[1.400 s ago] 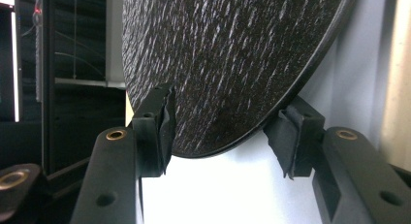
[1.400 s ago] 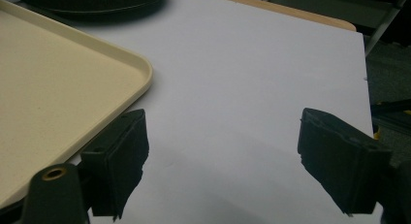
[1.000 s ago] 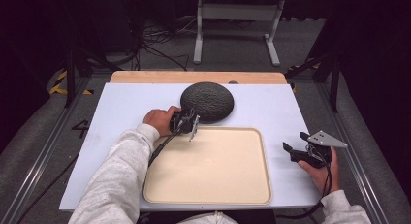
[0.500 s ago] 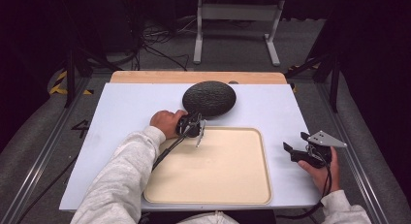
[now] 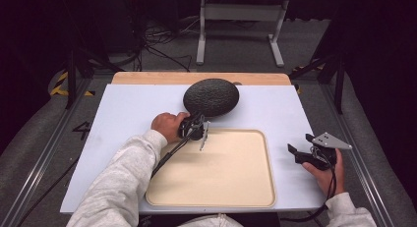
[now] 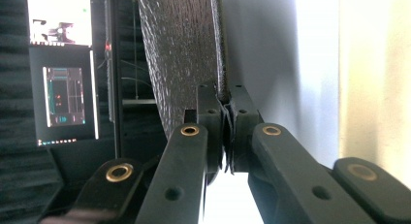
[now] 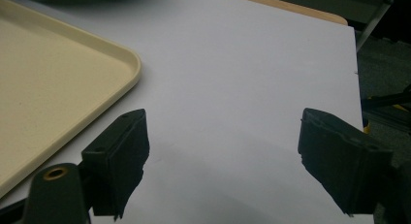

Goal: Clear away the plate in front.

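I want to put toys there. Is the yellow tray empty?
Empty: the tray shows bare beige, and the black plate sits beyond it.

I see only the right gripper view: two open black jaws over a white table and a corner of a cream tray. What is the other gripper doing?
Observer: The left gripper is clamped on the rim of a round, black, textured plate; the left gripper view shows its jaws closed on that edge.
Operator: Where is this plate relative to the tray?
Observer: In the high view it is just beyond the far edge of the cream rectangular tray, tilted up from the white table.
Operator: Is anything lying in the tray?
Observer: No, its whole surface looks bare in the high view.
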The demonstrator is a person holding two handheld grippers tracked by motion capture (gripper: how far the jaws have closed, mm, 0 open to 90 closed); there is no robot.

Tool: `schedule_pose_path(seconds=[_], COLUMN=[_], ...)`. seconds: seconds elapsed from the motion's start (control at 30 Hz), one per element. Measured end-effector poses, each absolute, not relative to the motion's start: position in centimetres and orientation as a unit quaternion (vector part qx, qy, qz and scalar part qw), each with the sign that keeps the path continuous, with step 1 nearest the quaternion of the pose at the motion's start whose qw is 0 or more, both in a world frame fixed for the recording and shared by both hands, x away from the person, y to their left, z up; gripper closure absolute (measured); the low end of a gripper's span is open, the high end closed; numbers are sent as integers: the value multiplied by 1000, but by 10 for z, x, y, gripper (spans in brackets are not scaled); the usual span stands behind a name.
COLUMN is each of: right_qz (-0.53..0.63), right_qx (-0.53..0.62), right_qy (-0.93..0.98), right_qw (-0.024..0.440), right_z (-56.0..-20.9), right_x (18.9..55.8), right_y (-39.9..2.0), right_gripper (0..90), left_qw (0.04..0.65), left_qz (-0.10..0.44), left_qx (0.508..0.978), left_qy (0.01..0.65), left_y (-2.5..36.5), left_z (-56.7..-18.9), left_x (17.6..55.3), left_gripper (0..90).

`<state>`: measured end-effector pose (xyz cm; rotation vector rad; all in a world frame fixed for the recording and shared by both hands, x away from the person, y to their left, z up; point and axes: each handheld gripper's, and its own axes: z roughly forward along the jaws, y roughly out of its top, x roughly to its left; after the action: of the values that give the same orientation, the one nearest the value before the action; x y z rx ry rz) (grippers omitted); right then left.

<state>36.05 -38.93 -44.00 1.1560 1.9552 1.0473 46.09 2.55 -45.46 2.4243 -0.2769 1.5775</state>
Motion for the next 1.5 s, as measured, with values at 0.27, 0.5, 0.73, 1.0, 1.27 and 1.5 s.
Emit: schedule_pose_path(seconds=[0.27,0.5,0.73,1.0,1.27,1.5], right_qz=[397,400,397,396,391,391], right_qx=[435,434,435,437,433,436], right_qy=[743,742,743,742,747,745], right_qw=[317,319,319,318,319,319], right_z=[-439,-437,-438,-438,-438,-438], right_x=[360,358,358,359,361,360], right_y=[-389,-389,-387,-388,-386,-386], right_gripper=[193,195,196,197,200,199], left_qw=[134,150,162,165,163,172], left_qz=[551,554,539,518,490,480], left_qx=[815,806,811,820,832,837], left_qy=[-118,-143,-160,-179,-203,-200], left_y=[32,41,51,60,62,69], left_z=[-437,-425,-429,-442,-458,-460], left_x=[425,374,333,300,278,273], left_gripper=[873,873,873,871,862,868])
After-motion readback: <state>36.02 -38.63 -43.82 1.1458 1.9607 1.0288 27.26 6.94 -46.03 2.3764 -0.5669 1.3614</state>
